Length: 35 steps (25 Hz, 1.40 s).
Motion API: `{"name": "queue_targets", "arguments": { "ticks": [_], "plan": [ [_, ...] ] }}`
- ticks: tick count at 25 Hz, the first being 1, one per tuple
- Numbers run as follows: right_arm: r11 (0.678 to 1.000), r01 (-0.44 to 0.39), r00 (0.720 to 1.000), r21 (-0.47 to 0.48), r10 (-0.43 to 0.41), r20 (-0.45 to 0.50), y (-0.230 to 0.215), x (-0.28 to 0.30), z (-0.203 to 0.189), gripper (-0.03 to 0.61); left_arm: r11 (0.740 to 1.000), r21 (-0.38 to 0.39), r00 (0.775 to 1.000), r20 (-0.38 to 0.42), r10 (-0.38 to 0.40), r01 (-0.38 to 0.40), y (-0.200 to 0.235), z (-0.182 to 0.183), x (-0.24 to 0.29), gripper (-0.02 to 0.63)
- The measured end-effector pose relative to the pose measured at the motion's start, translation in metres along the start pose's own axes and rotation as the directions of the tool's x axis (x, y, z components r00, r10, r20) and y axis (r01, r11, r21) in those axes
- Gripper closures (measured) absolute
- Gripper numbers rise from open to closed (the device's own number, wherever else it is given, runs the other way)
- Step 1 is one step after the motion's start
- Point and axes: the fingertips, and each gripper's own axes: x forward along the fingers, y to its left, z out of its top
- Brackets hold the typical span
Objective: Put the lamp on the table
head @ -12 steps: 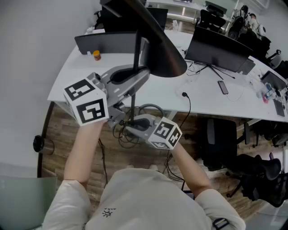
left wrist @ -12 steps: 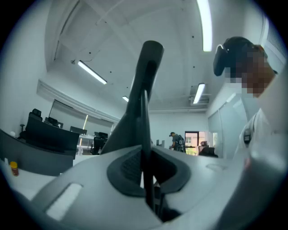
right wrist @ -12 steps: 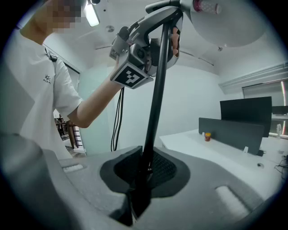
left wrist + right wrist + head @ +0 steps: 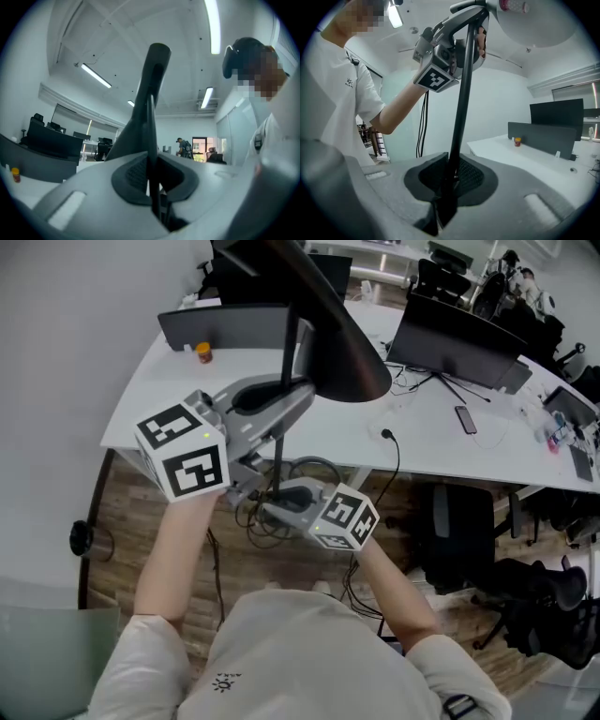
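A black lamp with a thin pole (image 4: 279, 442) and a wide dark shade (image 4: 342, 357) is held upright off the floor, in front of the white table (image 4: 178, 390). My left gripper (image 4: 281, 401) is shut on the pole (image 4: 151, 126) just below the shade. My right gripper (image 4: 274, 504) is shut on the same pole (image 4: 463, 98) lower down, under the left one. The right gripper view looks up the pole to the left gripper (image 4: 461, 33) and the underside of the shade (image 4: 534, 26). The lamp's base is hidden.
On the table stand a dark divider panel (image 4: 225, 329), an orange-capped small jar (image 4: 201, 354), monitors (image 4: 459, 343), a phone (image 4: 464, 421) and a loose cable plug (image 4: 384, 437). Black office chairs (image 4: 459, 531) stand at the right. Cables lie on the wooden floor (image 4: 122, 512).
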Motion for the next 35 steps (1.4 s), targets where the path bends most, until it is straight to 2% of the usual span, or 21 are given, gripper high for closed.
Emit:
{"name": "queue_targets", "arguments": {
  "ticks": [35],
  "plan": [
    [0.998,0.061,0.998,-0.016,-0.061,0.015,0.0024,0.0011,0.0011,0.522,0.999,-0.02,0.999,-0.006,-0.04,0.04,-0.0019,0.001,-0.0006,0.606]
  ]
}}
